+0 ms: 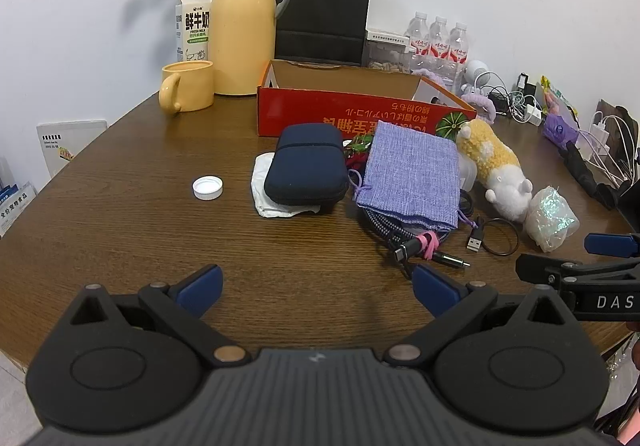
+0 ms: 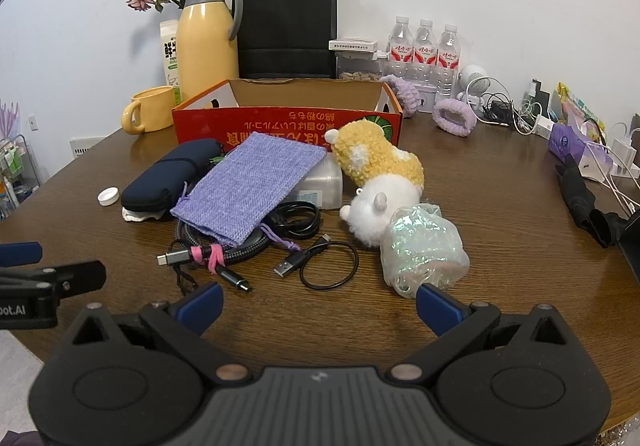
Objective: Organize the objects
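Blue-padded, both the left claw point(image 1: 316, 288) and right claw point(image 2: 319, 306) hover spread wide and empty. Just ahead of the right claw lies the crinkly bag point(image 2: 424, 250), nearest that hand; the red box point(image 2: 280, 117) stands farther ahead.

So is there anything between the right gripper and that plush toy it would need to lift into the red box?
Yes. The crinkly plastic bag lies just ahead of the open right gripper, touching the near end of the plush toy. Beyond the toy, the red box stands open-topped, with nothing visible between the two.
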Available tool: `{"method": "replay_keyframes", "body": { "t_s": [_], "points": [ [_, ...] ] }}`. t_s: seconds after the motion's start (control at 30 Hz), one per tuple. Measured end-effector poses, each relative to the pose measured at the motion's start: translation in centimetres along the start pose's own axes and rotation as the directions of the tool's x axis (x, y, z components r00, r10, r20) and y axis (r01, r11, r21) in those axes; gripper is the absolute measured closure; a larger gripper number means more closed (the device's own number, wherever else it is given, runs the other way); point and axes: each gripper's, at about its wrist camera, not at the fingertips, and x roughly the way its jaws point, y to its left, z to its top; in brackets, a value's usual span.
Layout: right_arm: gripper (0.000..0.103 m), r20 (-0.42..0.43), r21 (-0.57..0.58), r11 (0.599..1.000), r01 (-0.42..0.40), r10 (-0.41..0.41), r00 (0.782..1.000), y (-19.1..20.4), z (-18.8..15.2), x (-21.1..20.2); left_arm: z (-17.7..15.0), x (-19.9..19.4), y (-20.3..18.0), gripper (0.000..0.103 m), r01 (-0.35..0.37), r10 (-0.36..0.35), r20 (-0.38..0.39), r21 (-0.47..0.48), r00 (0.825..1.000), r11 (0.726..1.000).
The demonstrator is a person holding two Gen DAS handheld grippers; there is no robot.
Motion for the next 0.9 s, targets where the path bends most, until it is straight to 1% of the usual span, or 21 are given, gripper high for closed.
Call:
{"method": "replay_keyframes", "body": {
  "t_s": [0.7, 0.9],
  "points": [
    [0.000, 0.000, 0.000, 1.000, 0.001, -0.001, 1.000, -0.02, 0.02, -0.03, -0.26, -0.03, -0.09, 0.000, 0.000, 0.000, -0.001, 0.001, 1.000, 1.000],
    [0.000, 0.017, -0.002, 1.000, 0.012, -0.012, 1.000, -0.29, -0.11, -0.14, -0.29, -0.04, -0.13, 0.000, 0.000, 0.000, 0.000, -0.001, 1.000, 1.000]
  ]
}}
